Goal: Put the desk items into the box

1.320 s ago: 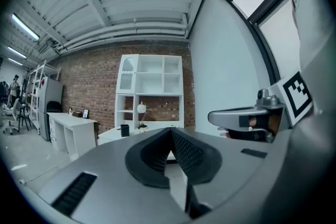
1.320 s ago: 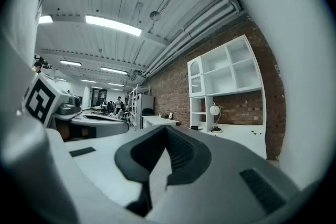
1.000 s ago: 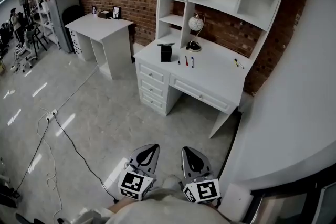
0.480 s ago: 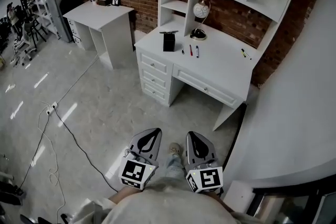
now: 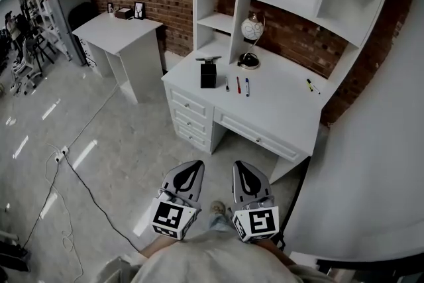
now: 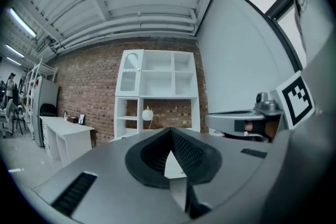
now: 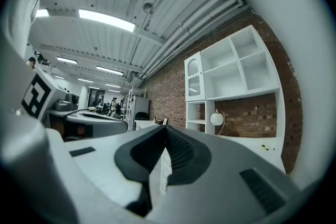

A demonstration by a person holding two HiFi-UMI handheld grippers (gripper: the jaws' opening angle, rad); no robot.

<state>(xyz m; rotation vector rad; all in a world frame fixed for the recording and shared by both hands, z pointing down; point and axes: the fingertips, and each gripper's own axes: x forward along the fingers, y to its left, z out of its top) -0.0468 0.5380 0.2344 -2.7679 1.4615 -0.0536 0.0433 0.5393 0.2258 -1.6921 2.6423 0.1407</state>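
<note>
A white desk (image 5: 278,106) with a hutch stands ahead by the brick wall. On it are a small black box (image 5: 208,74), three pens (image 5: 238,85), a yellow marker (image 5: 310,85) and a globe lamp (image 5: 252,28). My left gripper (image 5: 191,169) and right gripper (image 5: 242,169) are side by side low in the head view, over the floor and well short of the desk. Both point level at it, shut and empty. The lamp (image 6: 147,114) shows past the left gripper (image 6: 170,131). The right gripper (image 7: 165,128) sees the lamp (image 7: 217,118) and the marker (image 7: 268,148).
A second white desk (image 5: 116,28) with small framed items stands at the left by the wall. Cables (image 5: 73,169) trail across the grey floor at the left. A large white curved wall (image 5: 377,162) closes off the right. Chairs and people are far left.
Both grippers have been carried forward toward the desk, which now sits closer and lower in the head view. Their jaws stayed shut.
</note>
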